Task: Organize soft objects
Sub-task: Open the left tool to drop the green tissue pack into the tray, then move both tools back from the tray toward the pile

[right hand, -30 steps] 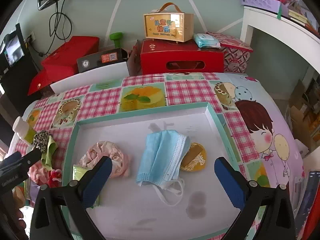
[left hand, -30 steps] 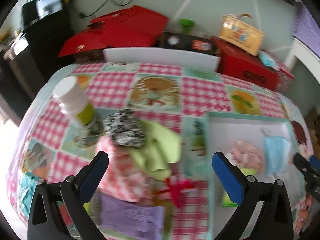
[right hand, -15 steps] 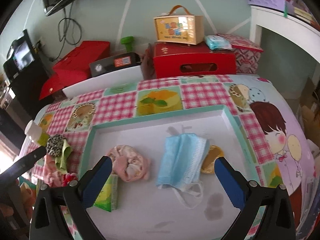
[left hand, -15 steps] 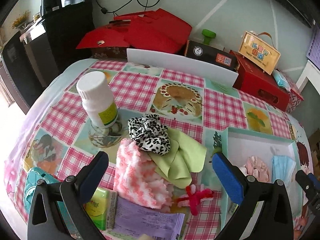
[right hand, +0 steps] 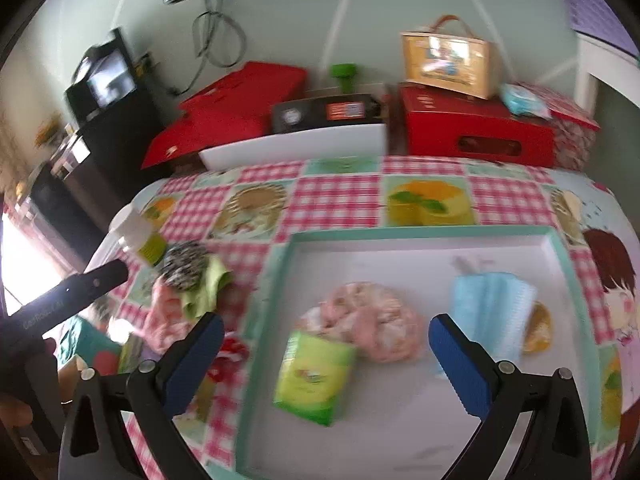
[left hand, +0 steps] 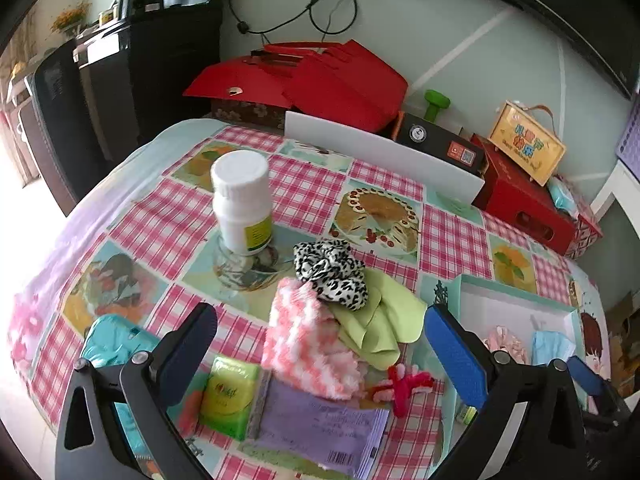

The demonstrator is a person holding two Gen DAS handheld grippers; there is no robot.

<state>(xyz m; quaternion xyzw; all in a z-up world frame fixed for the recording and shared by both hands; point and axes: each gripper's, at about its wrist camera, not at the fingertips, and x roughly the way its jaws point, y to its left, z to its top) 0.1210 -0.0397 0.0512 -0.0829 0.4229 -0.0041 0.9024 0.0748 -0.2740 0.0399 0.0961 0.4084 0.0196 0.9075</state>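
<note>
My left gripper (left hand: 320, 354) stands open above a heap of soft things: a pink-and-white fluffy cloth (left hand: 308, 344), a leopard-print scrunchie (left hand: 330, 274), a light green cloth (left hand: 380, 326) and a red yarn piece (left hand: 402, 386). My right gripper (right hand: 326, 358) is open over the white tray (right hand: 424, 246), which holds a pink fluffy scrunchie (right hand: 368, 322), a blue face mask (right hand: 490, 310), a green tissue pack (right hand: 314, 376) and a small orange item (right hand: 538, 326). The same heap (right hand: 188, 292) shows left of the tray.
A white bottle (left hand: 242, 202) stands behind the heap. A green tissue pack (left hand: 228, 396), a purple packet (left hand: 320, 428) and a teal item (left hand: 110, 342) lie near the table's front edge. Red boxes (left hand: 520, 200) and a white board (left hand: 380, 152) line the far side.
The left view has pulled back and up, so the heap and bottle sit farther off. The right gripper has swung left over the tray; the tissue pack now lies between its fingers' line.
</note>
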